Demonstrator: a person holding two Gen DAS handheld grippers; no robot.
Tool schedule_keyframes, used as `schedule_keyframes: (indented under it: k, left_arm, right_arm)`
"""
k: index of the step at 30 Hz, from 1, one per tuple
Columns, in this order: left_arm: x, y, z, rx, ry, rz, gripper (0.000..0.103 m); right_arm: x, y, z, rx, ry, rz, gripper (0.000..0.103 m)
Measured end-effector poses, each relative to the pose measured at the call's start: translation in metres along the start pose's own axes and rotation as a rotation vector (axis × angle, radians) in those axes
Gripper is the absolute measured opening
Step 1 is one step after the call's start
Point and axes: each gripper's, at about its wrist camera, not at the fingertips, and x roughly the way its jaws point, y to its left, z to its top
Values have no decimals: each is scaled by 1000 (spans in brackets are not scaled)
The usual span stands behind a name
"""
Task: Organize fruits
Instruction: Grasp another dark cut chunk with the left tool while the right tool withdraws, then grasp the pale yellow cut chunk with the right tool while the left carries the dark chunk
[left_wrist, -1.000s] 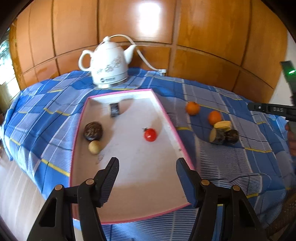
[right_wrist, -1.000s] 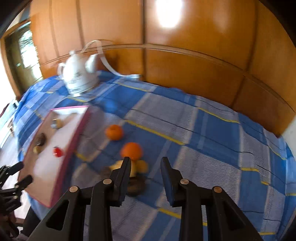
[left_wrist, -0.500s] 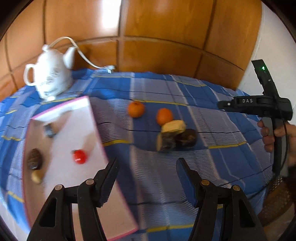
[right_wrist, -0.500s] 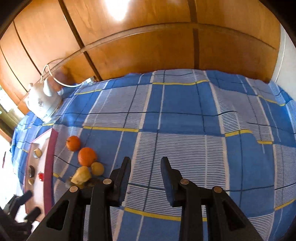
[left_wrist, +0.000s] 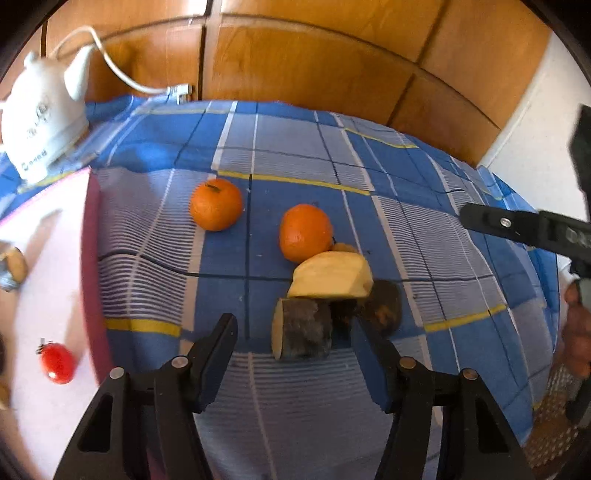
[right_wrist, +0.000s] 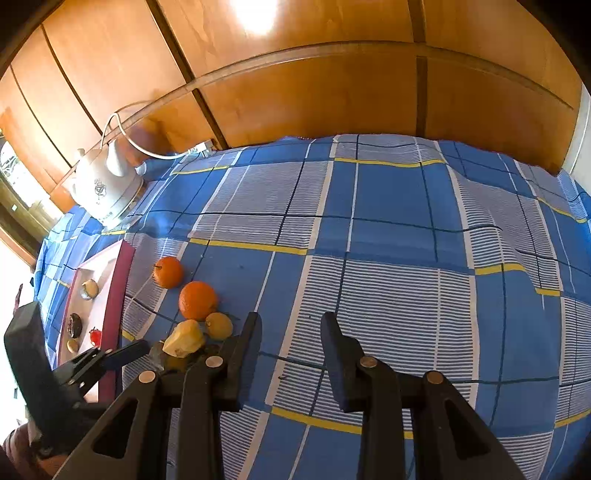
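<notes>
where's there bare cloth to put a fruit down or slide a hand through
Widest free patch: the checked tablecloth right of the fruit pile, ahead of the right gripper. A narrower strip lies between the tray and the two oranges. Crowded: the pile before the closing left gripper.

"DA" on right tool, kettle mark unreadable
</notes>
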Motion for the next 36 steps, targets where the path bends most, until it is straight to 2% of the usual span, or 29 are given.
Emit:
schedule_keyframes:
  k: [1, 2, 7, 15, 21, 24, 25, 30, 36]
  left_arm:
    - [1, 1, 1, -5, -4, -12, 43]
    - [4, 1, 1, 0, 8, -29, 32]
    - [-9, -5, -14, 27, -16, -63, 30]
    - [-36, -22, -67, 108, -16, -88, 30]
    - [-43, -21, -81, 124, -41, -71, 29]
    - [-44, -18, -81, 114, -45, -76, 29]
    - [-44, -16, -82, 103, -43, -82, 28]
    - [-44, -14, -84, 100, -48, -86, 27]
    - [-45, -15, -87, 119, -64, -80, 27]
  right_arm:
    - [0, 1, 0, -3, 0, 0, 33]
    - [0, 1, 0, -5, 0, 0, 33]
    - [3, 4, -1, -22, 15, 3, 33]
    - [15, 16, -6, -83, 73, 26, 33]
    - [22, 31, -13, -134, 123, 106, 33]
    - [24, 45, -18, -189, 160, 210, 33]
    - [25, 55, -22, -232, 164, 214, 34]
    - [34, 77, -36, -341, 195, 136, 47]
    - [38, 72, -37, -322, 180, 97, 48]
